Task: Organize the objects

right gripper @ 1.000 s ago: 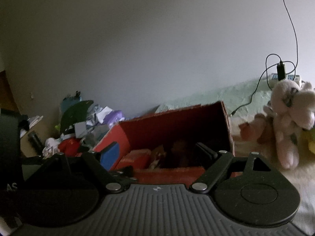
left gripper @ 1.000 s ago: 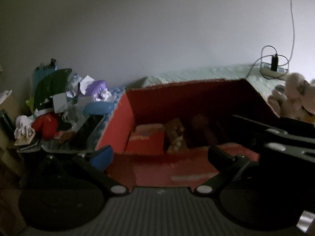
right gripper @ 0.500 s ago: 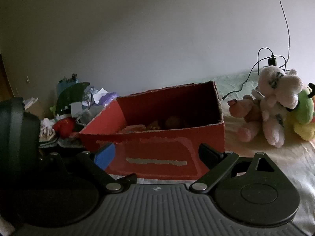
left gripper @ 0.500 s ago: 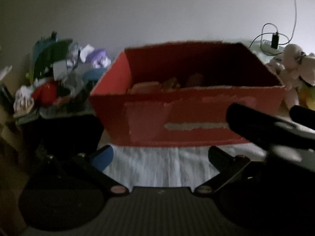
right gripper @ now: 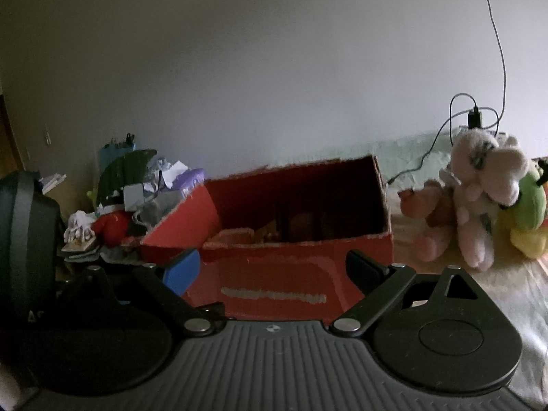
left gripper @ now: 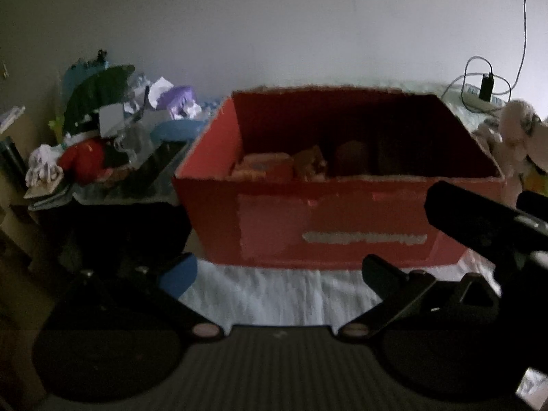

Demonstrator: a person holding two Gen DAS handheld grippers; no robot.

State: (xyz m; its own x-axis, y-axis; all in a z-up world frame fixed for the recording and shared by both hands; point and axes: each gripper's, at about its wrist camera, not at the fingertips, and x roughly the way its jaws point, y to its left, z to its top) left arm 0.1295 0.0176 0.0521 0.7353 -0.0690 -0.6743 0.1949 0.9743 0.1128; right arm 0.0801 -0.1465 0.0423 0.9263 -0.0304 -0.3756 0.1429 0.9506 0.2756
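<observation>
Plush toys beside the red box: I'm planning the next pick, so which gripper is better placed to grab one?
Probably the right gripper: open, empty, with the plush toys nearer its side. The left gripper faces the red box.

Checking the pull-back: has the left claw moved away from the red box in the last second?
Yes. The left claw has backed out and away; the red box now shows its front wall.

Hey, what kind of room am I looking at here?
Probably a bedroom: an open red cardboard box sits on a pale bedsheet, pink and green plush toys lie beside it, and a cluttered side table stands nearby.
</observation>
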